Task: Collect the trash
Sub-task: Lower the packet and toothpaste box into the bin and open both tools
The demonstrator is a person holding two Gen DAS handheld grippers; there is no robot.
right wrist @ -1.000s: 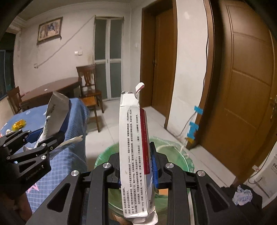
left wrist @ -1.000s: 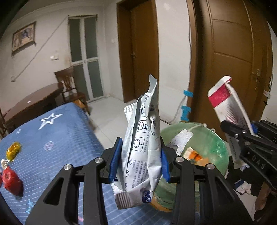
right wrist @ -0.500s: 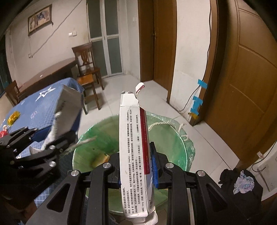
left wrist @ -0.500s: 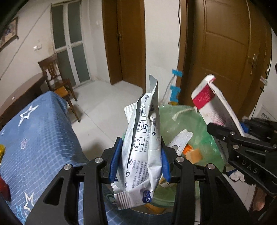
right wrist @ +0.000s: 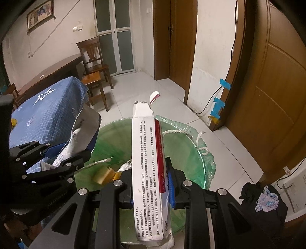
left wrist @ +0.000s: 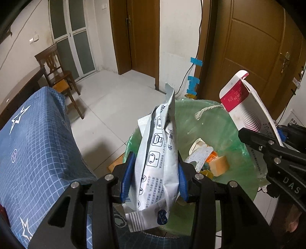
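Left wrist view: my left gripper (left wrist: 154, 177) is clamped on a silver-grey printed pouch (left wrist: 156, 162), its blue pads pressing both sides, the pouch standing upright between them. Straight ahead of and below the claw lies the green-lined trash bin (left wrist: 216, 122), already holding a yellow sponge-like block (left wrist: 220, 165), an orange scrap and a white wrapper. To the claw's right, my right gripper (left wrist: 275, 139) enters the frame carrying its white-and-red carton (left wrist: 246, 107) over the bin's rim. To the claw's left is the table with the blue star-patterned cloth (left wrist: 34, 145); only this view shows the cloth's near edge running under the claw.

Right wrist view: my right gripper (right wrist: 151, 186) is closed narrowly on the long white carton (right wrist: 148, 170), which has a red stripe on one face and a torn top flap. The bin (right wrist: 202, 153) sits directly beyond and beneath the claw. To its left, the left gripper (right wrist: 57, 159) holds the pouch (right wrist: 82, 132) over the bin's edge. Only this view shows the dark bag with a crumpled tissue (right wrist: 267, 197) on the floor to the claw's right, and the framed picture (right wrist: 40, 14) on the far wall. The carton hides part of the bin's contents. A wooden chair (right wrist: 93, 63) stands beyond the table.
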